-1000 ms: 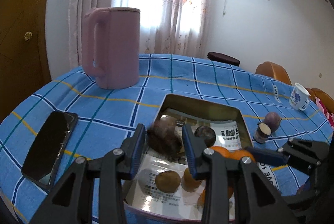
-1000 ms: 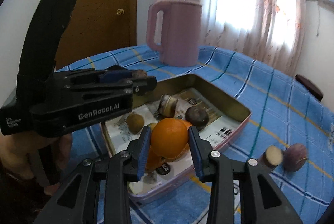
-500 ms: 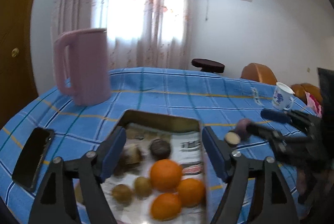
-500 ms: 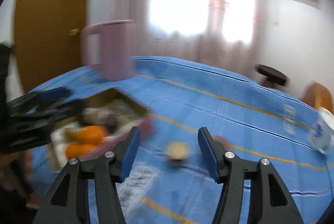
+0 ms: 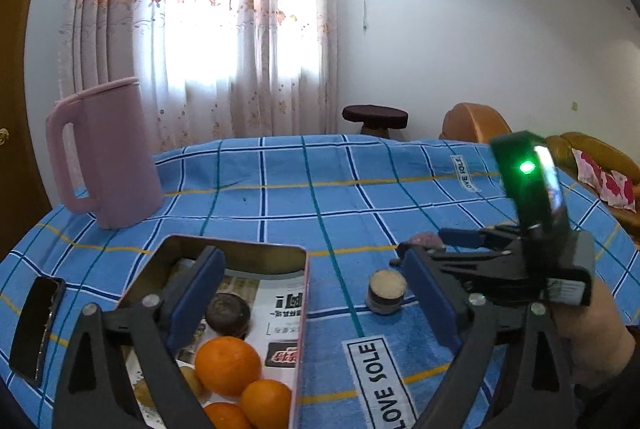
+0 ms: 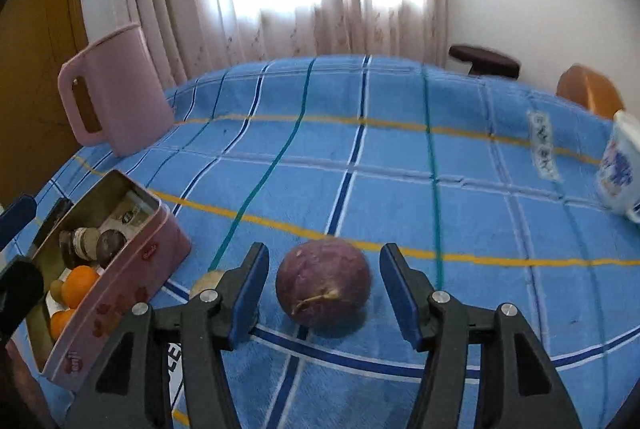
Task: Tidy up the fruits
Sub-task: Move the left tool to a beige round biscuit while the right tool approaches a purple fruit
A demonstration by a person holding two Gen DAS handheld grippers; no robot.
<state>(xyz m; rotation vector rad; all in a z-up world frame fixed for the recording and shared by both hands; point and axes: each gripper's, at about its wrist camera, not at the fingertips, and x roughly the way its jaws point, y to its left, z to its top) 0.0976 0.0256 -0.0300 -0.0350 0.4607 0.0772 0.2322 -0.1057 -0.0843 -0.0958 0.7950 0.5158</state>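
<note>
Setting: blue checked tablecloth [image 5: 280, 189] over a round table, with a curtained window [image 5: 224, 21] and a white wall behind.
Tin: open rectangular tin [image 6: 120, 293] with pink outer walls, lined with printed paper, on the cloth at the left side of the table.
Tin contents: three oranges [image 5: 228, 365] at the near end; a dark round fruit [image 5: 228, 317] farther in; a small brownish fruit partly hidden behind the left finger.
Passion fruit: whole purple passion fruit [image 6: 323, 287], stem end toward the camera, resting on the cloth outside the tin, well to its right.
Cut fruit: short cut piece [image 5: 387, 291] with a pale face and dark skin, standing on the cloth between the tin and the passion fruit.
Left gripper: left gripper [image 5: 316, 303], jaws spread wide and holding nothing; its left finger hangs over the tin interior, its right finger is beyond the tin's right wall, near the cut piece.
Right gripper: right gripper [image 6: 325, 295], jaws apart, one blue pad on either side of the passion fruit; a gap shows on both sides, so neither pad touches it.
Other objects: pink jug [image 5: 104, 157] at the far left; black phone [image 5: 36, 325] left of the tin; white-and-blue cup [image 6: 618, 169] at the right edge; dark stool [image 5: 375, 117] and an orange chair [image 5: 476, 121] beyond the table.
</note>
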